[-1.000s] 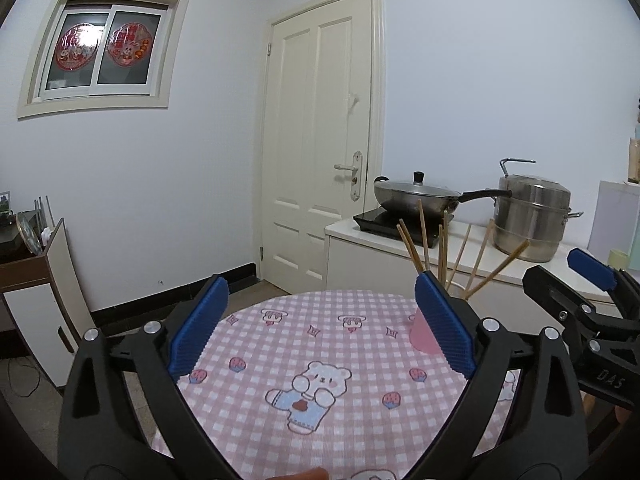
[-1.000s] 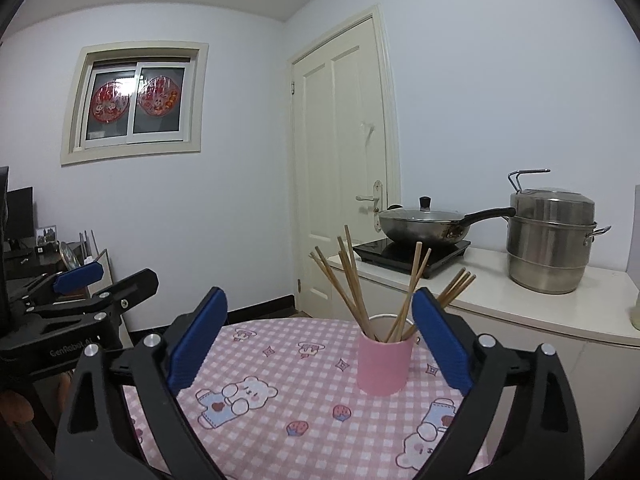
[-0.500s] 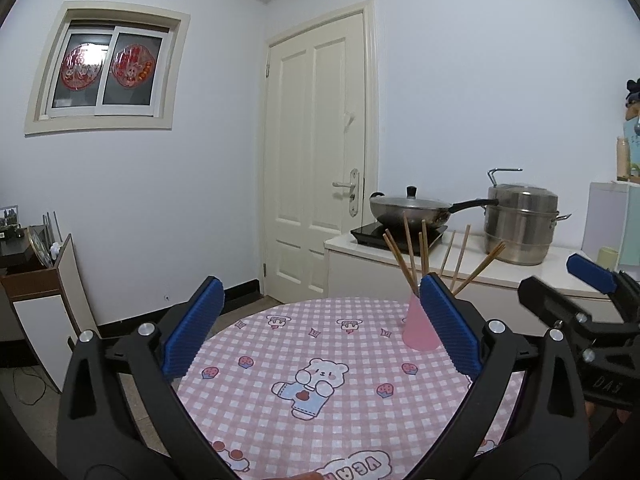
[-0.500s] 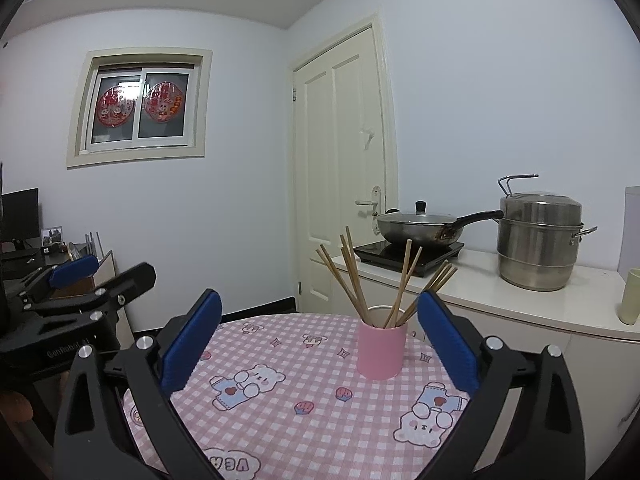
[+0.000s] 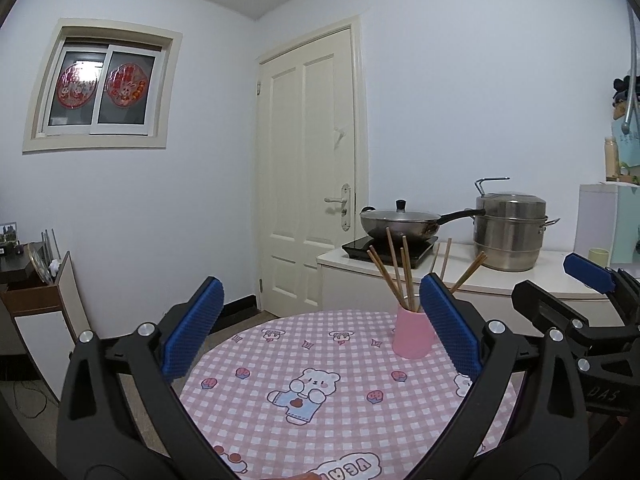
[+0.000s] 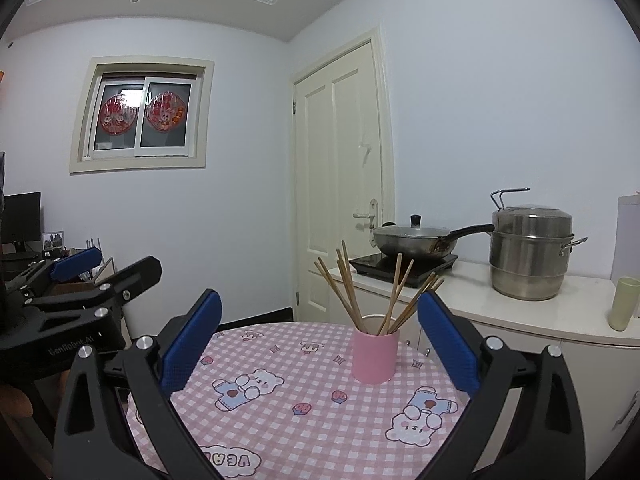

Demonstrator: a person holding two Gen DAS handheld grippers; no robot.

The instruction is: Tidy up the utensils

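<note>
A pink cup (image 5: 412, 336) (image 6: 375, 355) stands upright toward the far side of the round table, with several wooden chopsticks (image 5: 394, 268) (image 6: 352, 292) fanned out of it. My left gripper (image 5: 320, 332) is open and empty, held back from the cup, which sits just inside its right finger. My right gripper (image 6: 318, 340) is open and empty too, with the cup inside its span, nearer its right finger. Each gripper shows at the edge of the other's view: the right gripper (image 5: 588, 276), the left gripper (image 6: 78, 262).
The round table (image 5: 344, 404) (image 6: 304, 392) wears a pink checked cloth with bear prints. Behind it a white counter (image 6: 520, 312) holds a hob with a lidded wok (image 6: 416, 240), a steel steamer pot (image 6: 528, 256) and a pale green cup (image 6: 624, 302). A closed door (image 5: 312, 184) stands behind; a low cabinet (image 5: 40, 312) is at left.
Both grippers have drawn back and risen, so the cup and chopsticks look smaller and more of the tablecloth shows. Both stay open and empty.
</note>
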